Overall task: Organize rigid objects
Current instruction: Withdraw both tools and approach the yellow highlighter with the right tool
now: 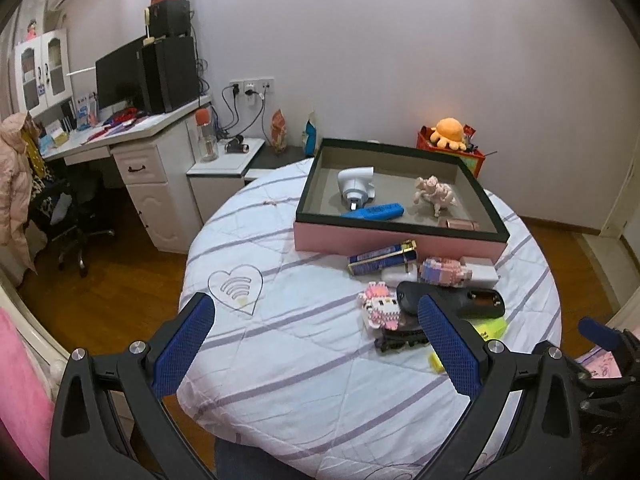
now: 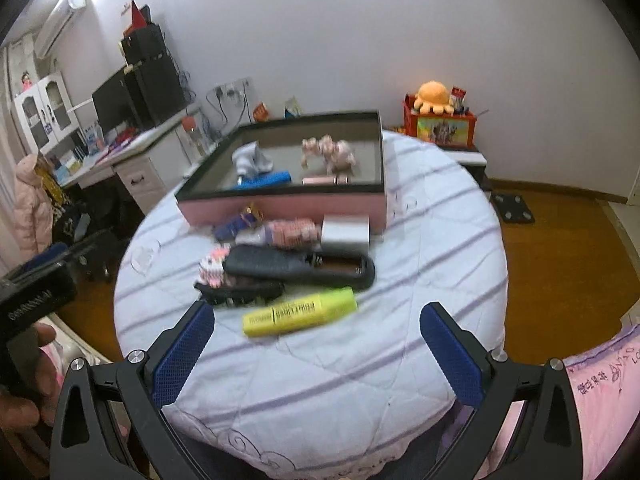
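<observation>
Left gripper (image 1: 316, 320) apart, empty. Right gripper (image 2: 318, 330) apart, empty, above highlighter (image 2: 300, 312). Box (image 1: 396, 238) holds figurine (image 1: 434, 194).

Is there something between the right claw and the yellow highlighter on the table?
Nothing visible. The right claw is open and empty, and only bare striped tablecloth lies between it and the yellow highlighter. The black remote and black hair clip lie beyond the highlighter, towards the pink box.
</observation>
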Available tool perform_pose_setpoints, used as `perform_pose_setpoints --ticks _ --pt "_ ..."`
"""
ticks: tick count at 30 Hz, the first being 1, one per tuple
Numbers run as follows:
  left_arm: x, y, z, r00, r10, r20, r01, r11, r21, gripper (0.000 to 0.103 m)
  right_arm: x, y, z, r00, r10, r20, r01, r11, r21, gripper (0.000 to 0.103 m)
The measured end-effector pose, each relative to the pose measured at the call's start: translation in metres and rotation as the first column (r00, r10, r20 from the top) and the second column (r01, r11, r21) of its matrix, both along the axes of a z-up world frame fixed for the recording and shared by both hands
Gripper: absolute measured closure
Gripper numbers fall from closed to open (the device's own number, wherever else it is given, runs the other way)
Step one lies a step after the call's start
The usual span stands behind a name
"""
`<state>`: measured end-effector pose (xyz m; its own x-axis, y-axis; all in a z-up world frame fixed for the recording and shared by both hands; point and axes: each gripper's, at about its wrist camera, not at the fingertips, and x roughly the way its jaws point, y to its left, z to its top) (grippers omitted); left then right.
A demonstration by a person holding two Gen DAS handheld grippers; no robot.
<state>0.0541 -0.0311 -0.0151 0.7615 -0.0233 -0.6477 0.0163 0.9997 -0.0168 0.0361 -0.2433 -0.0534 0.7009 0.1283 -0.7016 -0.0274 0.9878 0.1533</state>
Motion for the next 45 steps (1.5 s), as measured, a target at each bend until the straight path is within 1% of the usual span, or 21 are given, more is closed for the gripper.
perform_pose_setpoints --ticks 8,14,19,21,23,27,33,37,42,43,45 --pt "-0.003 0.008 0.0 0.999 0.022 0.024 -0.022 1.0 -0.009 0.0 0.008 0.01 -0.013 0.998 0.036 -0.047 -0.038 0.999 -0.033 0.0" --pt "0.007 0.011 -0.013 0.999 0.027 -0.017 -0.027 1.0 -0.001 0.0 0.019 0.02 -0.022 0.995 0.069 -0.076 -0.073 0.996 -0.053 0.0" --pt "0.014 0.014 -0.026 0.998 0.034 -0.048 -0.034 0.999 0.006 0.0 0.038 0.031 -0.035 0.982 0.126 -0.137 -0.135 0.99 -0.052 0.0" --pt "0.018 0.015 -0.03 0.997 0.039 -0.061 -0.038 0.999 0.009 0.0 0.045 0.033 -0.04 0.978 0.131 -0.164 -0.14 0.989 -0.049 0.0" --pt "0.021 0.017 -0.036 0.996 0.043 -0.074 -0.042 0.999 0.011 0.0 0.049 0.033 -0.047 0.976 0.109 -0.19 -0.123 0.99 -0.065 0.0" --pt "0.027 0.02 -0.044 0.995 0.041 -0.094 -0.041 0.999 0.004 0.0 0.052 0.029 -0.057 0.973 0.068 -0.219 -0.083 0.995 -0.061 0.0" --pt "0.033 0.015 -0.052 0.993 0.019 -0.116 -0.019 1.0 0.004 0.0 0.059 0.029 -0.074 0.963 0.054 -0.263 -0.072 0.996 -0.06 0.0" --pt "0.036 0.015 -0.056 0.992 0.015 -0.129 -0.015 1.0 0.003 0.0 0.064 0.029 -0.075 0.969 0.043 -0.244 -0.057 0.997 -0.05 0.0" --pt "0.036 0.015 -0.057 0.991 0.014 -0.133 -0.014 1.0 0.004 0.0 0.06 0.029 -0.075 0.97 0.049 -0.237 -0.068 0.995 -0.073 0.0" --pt "0.036 0.015 -0.058 0.991 0.015 -0.135 -0.014 1.0 0.003 0.0 0.06 0.028 -0.075 0.971 0.041 -0.237 -0.06 0.996 -0.073 0.0" --pt "0.036 0.015 -0.058 0.99 0.013 -0.137 -0.013 1.0 0.0 0.0 0.058 0.022 -0.073 0.971 -0.007 -0.24 -0.009 0.998 -0.066 0.0"
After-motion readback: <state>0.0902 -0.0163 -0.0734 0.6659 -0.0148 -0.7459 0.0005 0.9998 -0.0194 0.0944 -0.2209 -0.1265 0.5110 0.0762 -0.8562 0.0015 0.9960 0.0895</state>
